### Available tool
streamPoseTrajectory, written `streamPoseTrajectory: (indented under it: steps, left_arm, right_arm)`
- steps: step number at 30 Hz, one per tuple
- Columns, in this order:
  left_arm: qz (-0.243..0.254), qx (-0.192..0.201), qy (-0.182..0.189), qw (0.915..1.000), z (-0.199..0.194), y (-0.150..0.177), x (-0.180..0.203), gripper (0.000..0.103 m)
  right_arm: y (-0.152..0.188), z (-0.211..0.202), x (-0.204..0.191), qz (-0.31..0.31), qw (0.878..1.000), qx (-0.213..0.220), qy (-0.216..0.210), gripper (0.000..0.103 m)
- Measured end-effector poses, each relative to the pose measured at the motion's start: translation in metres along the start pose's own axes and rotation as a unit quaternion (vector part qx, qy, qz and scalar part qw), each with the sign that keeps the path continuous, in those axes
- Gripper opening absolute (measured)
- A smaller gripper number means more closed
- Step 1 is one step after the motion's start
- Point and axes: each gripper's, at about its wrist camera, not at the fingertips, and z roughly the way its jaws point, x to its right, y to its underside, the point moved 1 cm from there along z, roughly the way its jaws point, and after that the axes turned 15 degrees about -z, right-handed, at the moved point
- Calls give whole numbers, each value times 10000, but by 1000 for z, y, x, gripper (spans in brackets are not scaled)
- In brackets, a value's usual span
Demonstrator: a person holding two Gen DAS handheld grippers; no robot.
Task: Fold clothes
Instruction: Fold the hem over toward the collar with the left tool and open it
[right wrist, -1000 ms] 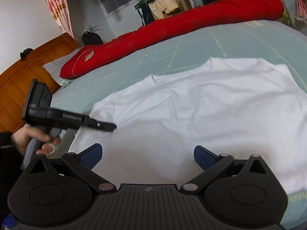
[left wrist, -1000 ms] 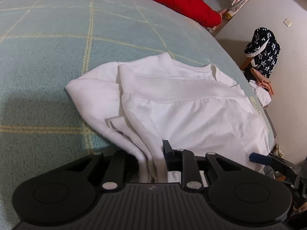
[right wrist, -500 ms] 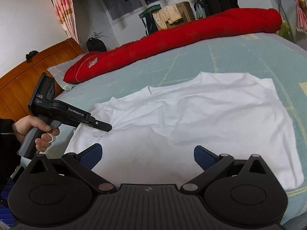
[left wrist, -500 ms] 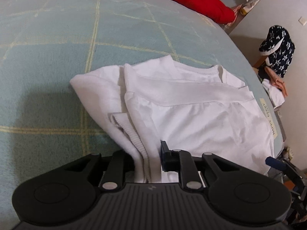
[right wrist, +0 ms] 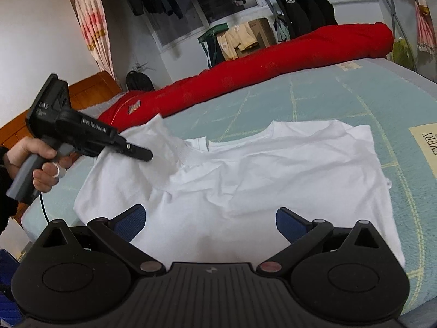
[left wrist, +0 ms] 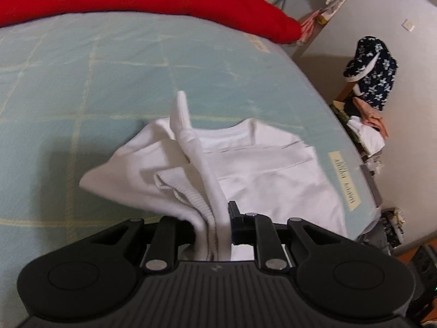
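A white T-shirt [right wrist: 245, 180] is spread on the pale green checked bed cover [right wrist: 341, 93], collar toward the far side, and its left sleeve and shoulder are lifted clear of the bed. That raised cloth is pinched between the fingers of the left gripper [left wrist: 218, 229]; the jaws have just been closing on it, and a bunched fold with a ribbed edge is seen squeezed between them in the left wrist view, one white strip sticking up toward the far side. In the right wrist view the left gripper [right wrist: 142, 154] is held by a hand [right wrist: 35, 161] at the left, its tip buried in the raised fabric. The right gripper [right wrist: 210, 218] is held low over the near hem, its blue pads [right wrist: 131, 221] spread wide with nothing between them. A long red bolster [right wrist: 273, 65] is laid along the far edge of the bed, and a printed label [right wrist: 426, 147] is seen on the cover at the right. A wooden headboard [right wrist: 90, 93] is seen at the far left
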Motion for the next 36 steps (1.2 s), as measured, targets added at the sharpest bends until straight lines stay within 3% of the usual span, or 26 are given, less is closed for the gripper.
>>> streamPoseTrajectory:
  steps: [13, 20, 28, 36]
  left_arm:
    - [-13, -43, 492, 9988, 29, -10, 79, 16]
    - [76, -198, 564, 9982, 58, -5, 116, 16]
    - [325, -552, 324, 9974, 106, 12, 152, 16]
    - [295, -690, 144, 9971, 140, 22, 165, 17]
  right_arm:
    - [10, -34, 29, 221, 9989, 300, 285, 103]
    - [16, -55, 49, 404, 9966, 486, 533, 103]
    - [23, -78, 69, 592, 9926, 641, 845, 103]
    - [29, -85, 82, 717, 9901, 652, 1017, 103]
